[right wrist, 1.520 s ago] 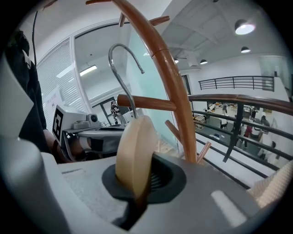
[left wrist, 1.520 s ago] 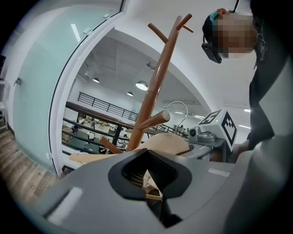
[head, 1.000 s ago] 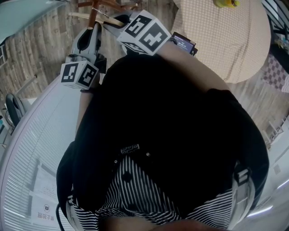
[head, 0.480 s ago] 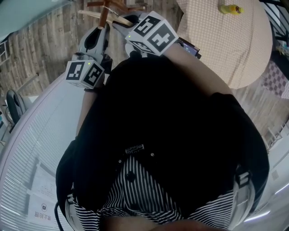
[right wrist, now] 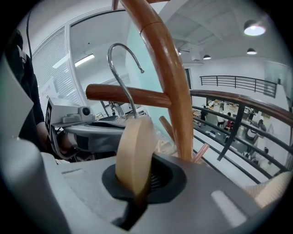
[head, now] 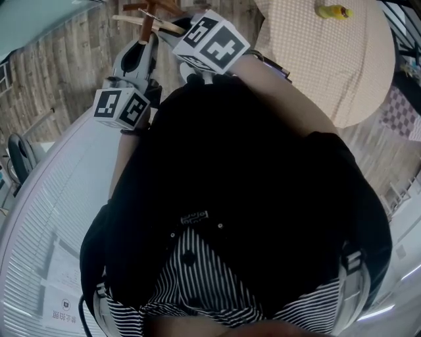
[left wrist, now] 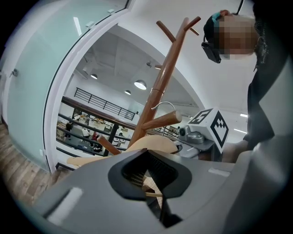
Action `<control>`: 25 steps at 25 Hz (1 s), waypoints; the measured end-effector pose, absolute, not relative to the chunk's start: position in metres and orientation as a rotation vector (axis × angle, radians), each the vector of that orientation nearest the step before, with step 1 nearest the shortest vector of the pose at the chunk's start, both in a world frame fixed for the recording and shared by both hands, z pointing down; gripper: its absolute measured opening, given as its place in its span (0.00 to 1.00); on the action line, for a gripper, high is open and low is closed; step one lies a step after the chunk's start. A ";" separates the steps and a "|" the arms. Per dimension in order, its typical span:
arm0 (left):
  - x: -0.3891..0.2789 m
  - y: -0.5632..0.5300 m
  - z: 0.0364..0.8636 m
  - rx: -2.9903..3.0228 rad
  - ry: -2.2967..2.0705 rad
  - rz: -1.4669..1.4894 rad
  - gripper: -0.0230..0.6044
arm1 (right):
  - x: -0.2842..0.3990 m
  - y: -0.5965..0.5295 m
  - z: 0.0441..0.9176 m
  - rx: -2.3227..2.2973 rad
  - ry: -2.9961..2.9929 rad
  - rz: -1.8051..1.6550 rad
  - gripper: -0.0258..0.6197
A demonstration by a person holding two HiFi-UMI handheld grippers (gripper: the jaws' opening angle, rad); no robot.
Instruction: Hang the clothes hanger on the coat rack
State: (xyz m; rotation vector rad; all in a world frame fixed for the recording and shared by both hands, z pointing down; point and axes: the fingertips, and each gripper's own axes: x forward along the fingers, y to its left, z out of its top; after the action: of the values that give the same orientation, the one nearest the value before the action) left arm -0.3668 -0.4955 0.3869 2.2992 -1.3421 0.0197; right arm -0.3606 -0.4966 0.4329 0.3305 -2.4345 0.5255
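- Right gripper view: your right claw (right wrist: 134,189) is clamped on the hanger (right wrist: 132,151).
- Your left claw (left wrist: 153,185) looks closed on its thin lower bar.
- Hook (right wrist: 120,54) hangs just above the rack's (right wrist: 171,82) peg (right wrist: 137,97), seemingly unseated.
- Left to do: lower it, release.

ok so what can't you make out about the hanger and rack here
Head view: the top edge cuts off the coat rack.
Left gripper view: the left gripper itself covers most of the clothes hanger.
Right gripper view: whether the hook touches the peg; depth unclear.
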 end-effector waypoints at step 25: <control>-0.355 -0.499 0.400 2.274 -1.318 0.067 0.05 | -0.364 -0.521 0.480 0.529 -2.332 0.496 0.04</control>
State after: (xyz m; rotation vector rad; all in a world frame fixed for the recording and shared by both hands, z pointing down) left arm -0.3549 -0.4993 0.3999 2.2744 -1.3177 0.0668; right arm -0.3638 -0.5207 0.4802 0.5290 -2.3317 0.4959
